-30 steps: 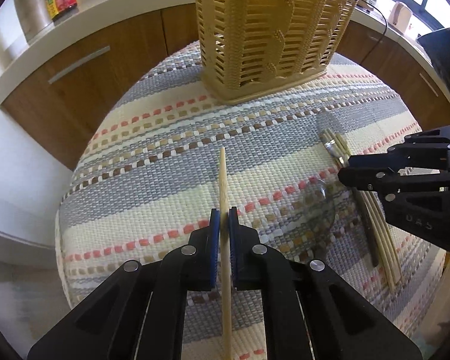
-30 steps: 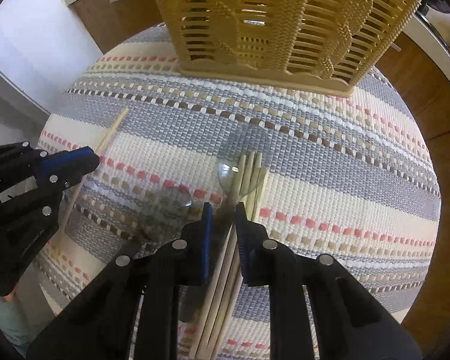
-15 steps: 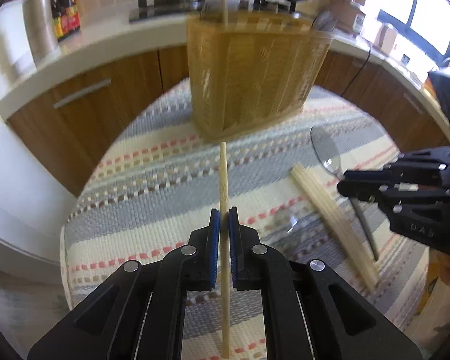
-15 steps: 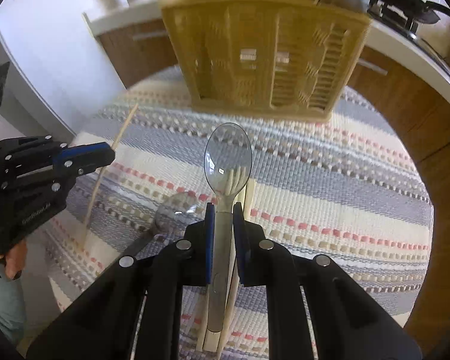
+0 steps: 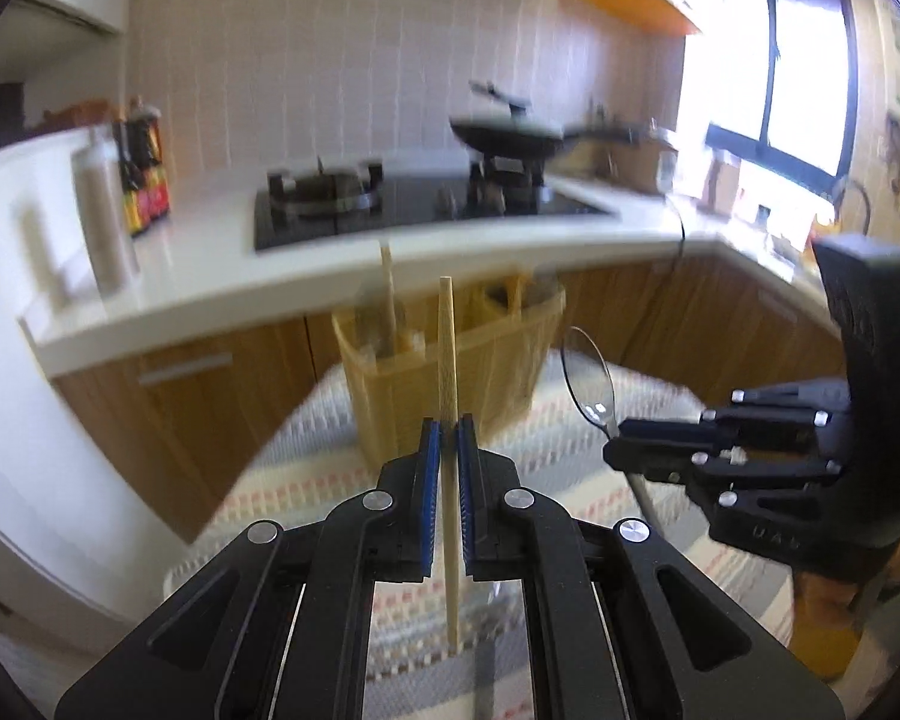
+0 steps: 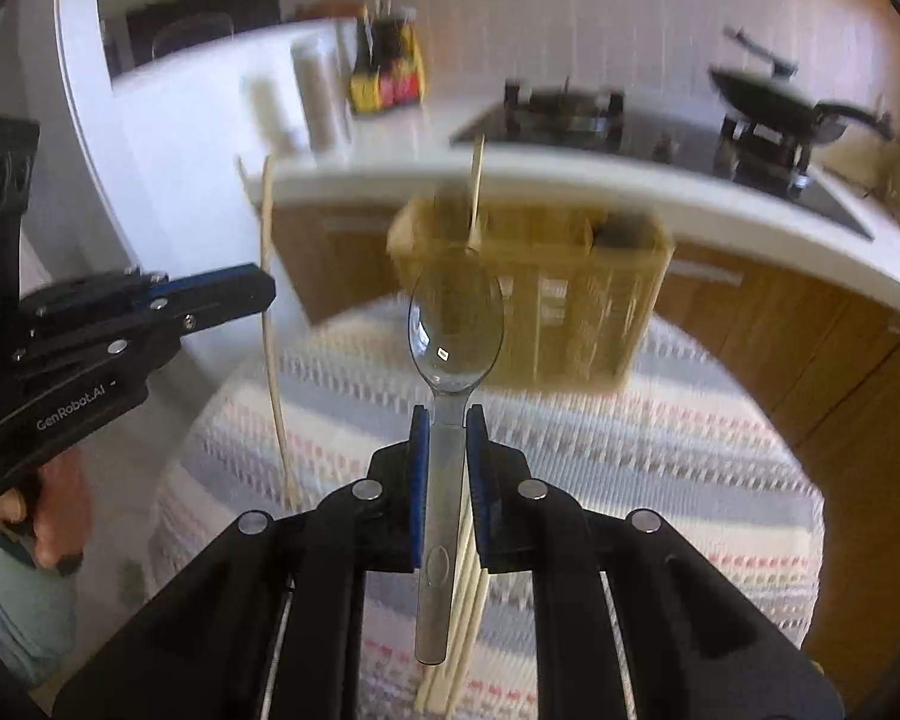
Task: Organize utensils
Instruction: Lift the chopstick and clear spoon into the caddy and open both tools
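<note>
While our left gripper (image 5: pixel 448 432) is clamping a single chopstick (image 5: pixel 447 360) upright above the striped tablecloth (image 5: pixel 570 456), our right gripper (image 6: pixel 448 420) is gripping a spoon (image 6: pixel 455 324) by its handle, and both are hanging before the yellow basket (image 6: pixel 576 300), clear of it.

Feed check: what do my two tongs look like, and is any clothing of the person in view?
Both are matte black plastic with silver screw heads and ribbed blue pads. The left tongs carry white "GenRobot.AI" lettering on the side. The right tongs show embossed letters, too blurred to read, and a green light on the body. Pale teal clothing shows below the left hand.
</note>
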`<move>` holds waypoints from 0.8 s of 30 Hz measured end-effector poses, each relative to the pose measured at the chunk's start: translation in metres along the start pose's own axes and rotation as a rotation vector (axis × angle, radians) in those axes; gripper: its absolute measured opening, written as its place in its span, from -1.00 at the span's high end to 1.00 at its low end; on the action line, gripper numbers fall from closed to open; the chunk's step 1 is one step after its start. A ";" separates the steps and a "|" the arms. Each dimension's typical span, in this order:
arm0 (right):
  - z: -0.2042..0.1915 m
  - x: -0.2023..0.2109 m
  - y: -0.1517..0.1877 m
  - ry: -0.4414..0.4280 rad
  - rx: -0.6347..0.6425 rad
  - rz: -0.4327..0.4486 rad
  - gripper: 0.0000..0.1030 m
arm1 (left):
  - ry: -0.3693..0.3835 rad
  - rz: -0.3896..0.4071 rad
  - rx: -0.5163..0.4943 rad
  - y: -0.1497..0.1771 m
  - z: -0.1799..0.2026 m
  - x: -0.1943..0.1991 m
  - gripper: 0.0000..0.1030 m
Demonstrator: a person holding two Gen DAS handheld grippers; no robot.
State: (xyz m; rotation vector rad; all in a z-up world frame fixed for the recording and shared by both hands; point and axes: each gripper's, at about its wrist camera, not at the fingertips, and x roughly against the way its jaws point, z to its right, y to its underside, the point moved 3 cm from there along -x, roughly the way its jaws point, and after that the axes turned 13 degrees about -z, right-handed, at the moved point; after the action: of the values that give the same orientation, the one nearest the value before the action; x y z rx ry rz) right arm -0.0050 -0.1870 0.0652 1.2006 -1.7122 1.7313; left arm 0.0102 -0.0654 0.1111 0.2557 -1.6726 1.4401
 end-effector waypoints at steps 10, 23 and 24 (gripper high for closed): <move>0.019 0.062 -0.058 0.052 -0.040 0.350 0.80 | -0.005 0.238 0.080 -0.071 -0.013 0.038 0.92; 0.067 0.058 -0.121 0.139 -0.067 0.571 0.80 | -0.053 0.452 0.039 -0.108 -0.011 0.027 0.92; 0.071 0.053 -0.125 0.139 -0.072 0.575 0.80 | -0.059 0.458 0.032 -0.108 -0.011 0.023 0.92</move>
State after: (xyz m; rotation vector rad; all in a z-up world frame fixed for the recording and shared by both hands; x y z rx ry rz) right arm 0.0858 -0.2497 0.1717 0.5629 -2.1470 1.9801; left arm 0.0728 -0.0800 0.2019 -0.0767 -1.8350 1.8074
